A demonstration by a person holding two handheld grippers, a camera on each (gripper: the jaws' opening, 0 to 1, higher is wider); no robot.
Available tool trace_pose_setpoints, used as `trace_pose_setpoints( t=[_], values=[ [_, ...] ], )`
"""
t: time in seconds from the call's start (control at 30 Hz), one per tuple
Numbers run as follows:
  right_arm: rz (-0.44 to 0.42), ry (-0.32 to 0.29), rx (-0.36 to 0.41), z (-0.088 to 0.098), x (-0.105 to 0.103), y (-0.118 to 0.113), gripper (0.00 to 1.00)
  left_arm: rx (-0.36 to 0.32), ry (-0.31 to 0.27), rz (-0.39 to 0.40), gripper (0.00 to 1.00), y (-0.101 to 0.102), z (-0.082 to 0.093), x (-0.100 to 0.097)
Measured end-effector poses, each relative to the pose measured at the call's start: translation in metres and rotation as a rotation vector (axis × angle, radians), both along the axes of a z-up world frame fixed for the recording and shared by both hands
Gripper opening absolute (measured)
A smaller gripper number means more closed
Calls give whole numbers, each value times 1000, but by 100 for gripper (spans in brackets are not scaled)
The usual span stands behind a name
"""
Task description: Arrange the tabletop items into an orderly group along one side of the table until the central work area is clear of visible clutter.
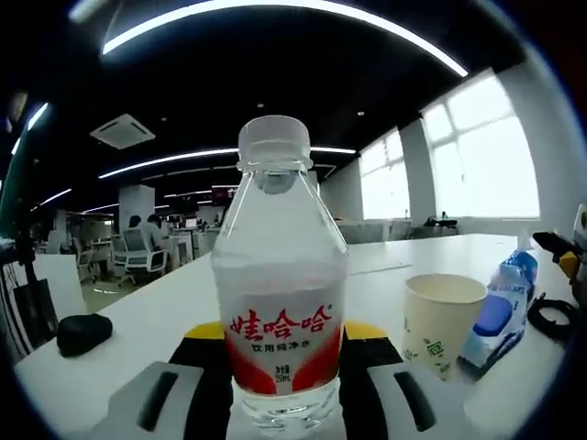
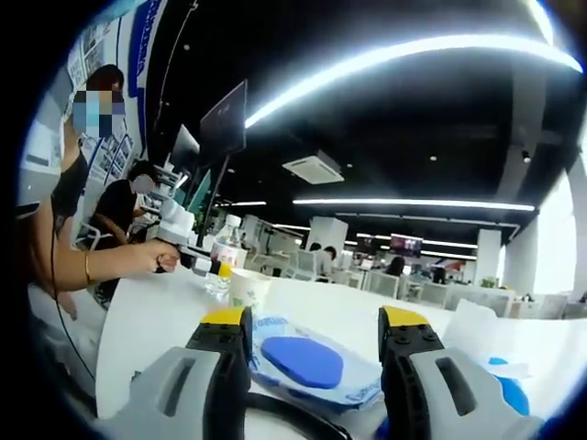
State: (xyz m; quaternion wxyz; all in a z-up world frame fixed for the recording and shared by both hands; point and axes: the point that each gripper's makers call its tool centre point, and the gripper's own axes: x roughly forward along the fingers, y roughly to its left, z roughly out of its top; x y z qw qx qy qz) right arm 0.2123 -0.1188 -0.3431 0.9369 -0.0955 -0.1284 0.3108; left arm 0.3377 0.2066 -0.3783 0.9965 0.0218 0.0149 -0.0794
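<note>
The white table (image 1: 183, 302) is seen spreading ahead of both pairs of tongs. In the left gripper view, a clear water bottle (image 1: 280, 293) with a red label is shown upright, its long axis vertical, standing squarely between the jaws of the left gripper (image 1: 280, 390); the jaws are pressed close against its lower body, so the bottle is judged to be gripped rather than merely framed. To the right of these tongs a paper cup (image 1: 442, 321) is seen standing just beside a blue-and-white wipes packet (image 1: 500, 312), and a small black object (image 1: 84, 332) lies well apart to the left. In the right gripper view, the right gripper (image 2: 314, 339) is shown spread wide with nothing held, and the same flat packet (image 2: 307, 362) lies directly ahead of and between its jaws, its broad face up. Beyond it the cup (image 2: 248, 286) and the bottle (image 2: 225, 252) are seen farther ahead and to the left, where the left gripper (image 2: 179, 238) is held by a person's hand (image 2: 160, 257). The packet is therefore judged nearer the right tongs, the bottle already taken by the left.
</note>
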Motion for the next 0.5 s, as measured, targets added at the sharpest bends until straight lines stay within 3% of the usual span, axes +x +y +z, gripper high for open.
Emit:
trace_pose_setpoints(
  t=[0.3,0.5],
  values=[
    [-5,-8,12,3,-1,-3,53,-33,-5,-7,41,0,1,-3],
    [-5,-11,9,3,-1,-2,53,-56,-16,-64,41,-14,2,-7]
  ],
)
